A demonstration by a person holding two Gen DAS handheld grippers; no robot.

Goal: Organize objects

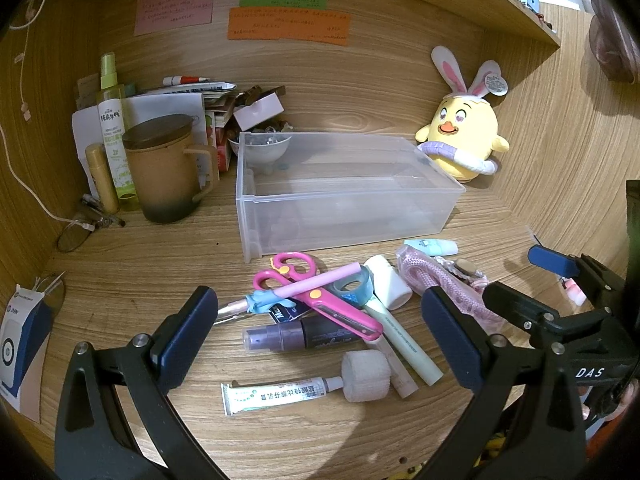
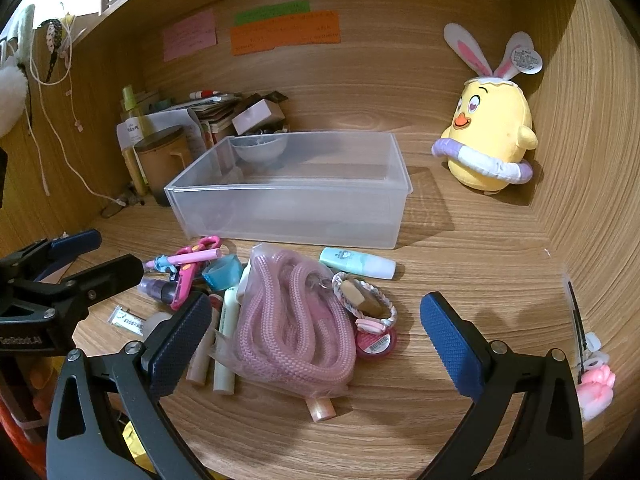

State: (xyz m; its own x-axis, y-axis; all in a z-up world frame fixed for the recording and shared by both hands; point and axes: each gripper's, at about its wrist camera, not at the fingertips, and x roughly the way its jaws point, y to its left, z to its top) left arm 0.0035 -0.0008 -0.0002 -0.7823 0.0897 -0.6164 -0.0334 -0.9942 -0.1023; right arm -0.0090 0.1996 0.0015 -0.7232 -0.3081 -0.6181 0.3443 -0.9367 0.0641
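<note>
A clear plastic bin (image 1: 344,216) (image 2: 288,216) stands on the wooden desk, with nothing inside. In front of it lies a pile: pink scissors (image 1: 320,300), a pink pen (image 1: 312,282), a purple marker (image 1: 296,334), a tube of ointment (image 1: 280,396), blue tape (image 1: 352,286), a bagged pink rope (image 2: 294,328), a mint tube (image 2: 356,264) and a bracelet (image 2: 364,300). My left gripper (image 1: 320,336) is open above the scissors and marker. My right gripper (image 2: 316,340) is open above the rope bag. Neither holds anything.
A yellow plush chick (image 2: 492,132) sits at the back right. A brown lidded mug (image 1: 168,168), spray bottle (image 1: 112,120), papers and small boxes crowd the back left. Glasses (image 1: 80,232) lie by the left wall. A pink charm (image 2: 596,388) lies at the right.
</note>
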